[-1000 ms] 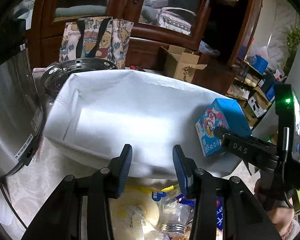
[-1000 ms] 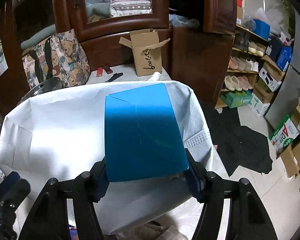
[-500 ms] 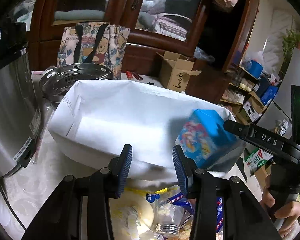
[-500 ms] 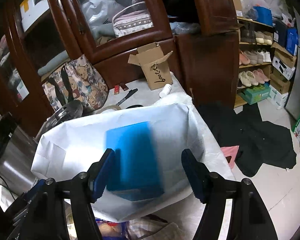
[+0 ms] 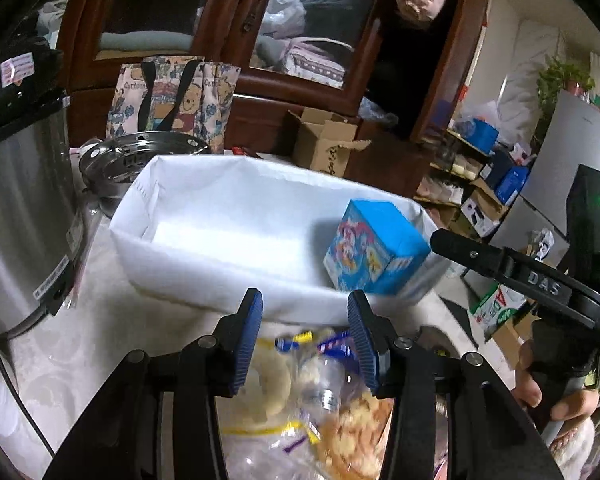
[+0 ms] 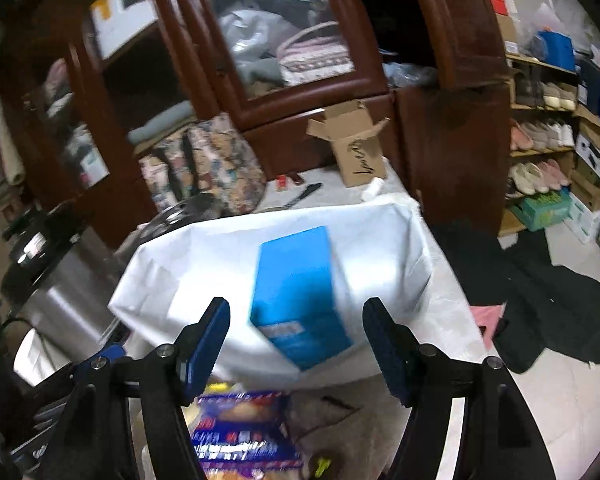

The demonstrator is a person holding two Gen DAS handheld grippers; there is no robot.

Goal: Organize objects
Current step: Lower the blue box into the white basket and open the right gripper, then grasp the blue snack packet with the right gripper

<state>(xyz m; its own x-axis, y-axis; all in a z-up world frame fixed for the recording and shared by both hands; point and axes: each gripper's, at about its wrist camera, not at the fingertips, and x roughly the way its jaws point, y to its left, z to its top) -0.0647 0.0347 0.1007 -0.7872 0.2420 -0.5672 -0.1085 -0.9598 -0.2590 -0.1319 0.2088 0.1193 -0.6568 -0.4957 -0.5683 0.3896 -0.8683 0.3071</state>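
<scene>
Left tongs [image 5: 305, 336]: jaws apart, just widened, nothing held.
Right tongs [image 6: 296, 338]: jaws apart, empty.
Box [image 6: 300, 292]: seen ahead, inside bin [image 5: 220, 248].

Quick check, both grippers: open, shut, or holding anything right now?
Left gripper: jaws apart, nothing between them, just been opening.
Right gripper: open, empty; the blue box sits released in the white bin.
</scene>
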